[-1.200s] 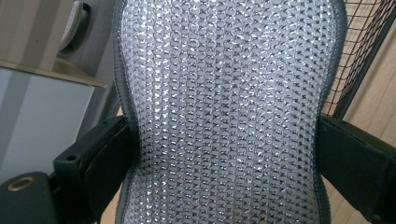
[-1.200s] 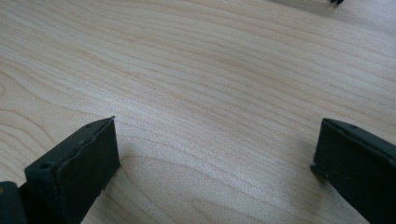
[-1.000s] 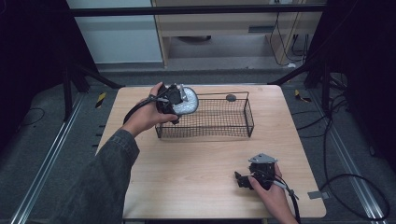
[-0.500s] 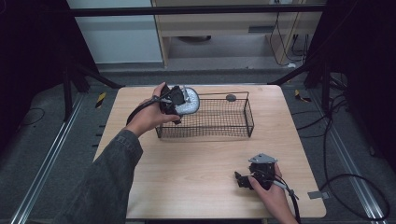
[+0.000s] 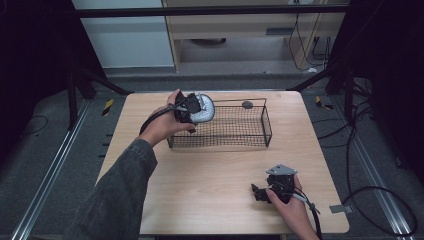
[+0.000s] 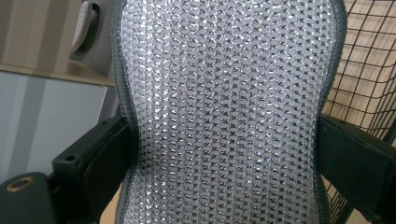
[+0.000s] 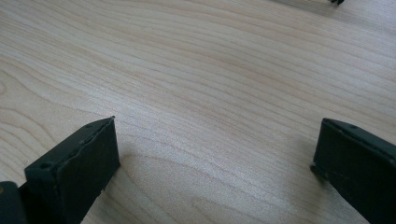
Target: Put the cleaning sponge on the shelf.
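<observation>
The left gripper (image 5: 192, 107) clamps the silver mesh pad (image 6: 224, 116) (held over the wire basket's (image 5: 267, 127) left end); right gripper (image 5: 261, 192) rests spread on the table (image 5: 210, 175).

The left gripper (image 5: 192, 107) is held raised near the far left part of the table (image 5: 215, 190), its jaws closed against something pinched between them; the left forearm, in a dark sleeve, is stretched forward from the near left corner. The right gripper (image 5: 260, 192) is rested low near the near right corner, jaws spread wide.
</observation>
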`<state>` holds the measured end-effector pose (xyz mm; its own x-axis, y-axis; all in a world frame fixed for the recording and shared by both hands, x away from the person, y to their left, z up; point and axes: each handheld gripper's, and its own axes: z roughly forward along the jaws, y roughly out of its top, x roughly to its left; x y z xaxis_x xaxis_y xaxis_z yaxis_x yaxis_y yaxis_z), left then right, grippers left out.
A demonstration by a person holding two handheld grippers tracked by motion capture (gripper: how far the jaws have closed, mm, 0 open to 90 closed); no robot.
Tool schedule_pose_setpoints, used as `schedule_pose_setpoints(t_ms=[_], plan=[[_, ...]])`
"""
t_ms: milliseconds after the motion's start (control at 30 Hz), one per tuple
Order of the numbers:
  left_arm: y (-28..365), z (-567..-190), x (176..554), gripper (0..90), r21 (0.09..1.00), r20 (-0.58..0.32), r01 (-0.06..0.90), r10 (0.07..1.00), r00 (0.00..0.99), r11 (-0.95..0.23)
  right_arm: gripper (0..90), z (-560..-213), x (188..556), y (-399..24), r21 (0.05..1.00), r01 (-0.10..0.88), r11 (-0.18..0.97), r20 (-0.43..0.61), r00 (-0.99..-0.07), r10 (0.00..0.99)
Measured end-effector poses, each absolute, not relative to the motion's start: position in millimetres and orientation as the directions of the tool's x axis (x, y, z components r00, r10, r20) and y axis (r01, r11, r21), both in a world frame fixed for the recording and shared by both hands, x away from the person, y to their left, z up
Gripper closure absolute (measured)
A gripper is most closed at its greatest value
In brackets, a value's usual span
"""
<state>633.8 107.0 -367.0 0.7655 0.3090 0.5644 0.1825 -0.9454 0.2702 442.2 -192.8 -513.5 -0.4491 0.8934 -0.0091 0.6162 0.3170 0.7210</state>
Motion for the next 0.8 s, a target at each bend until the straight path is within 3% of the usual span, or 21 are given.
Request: schedule_pose_setpoints(t_ms=[800], plan=[[93.4, -376.8, 635.7, 5.1, 0.271, 0.540, 0.176, 0.301, 0.786, -0.946, 0.4, -513.5, 442.2, -193.1, 0.721, 0.615, 0.319, -0.011, -0.450, 0.893]])
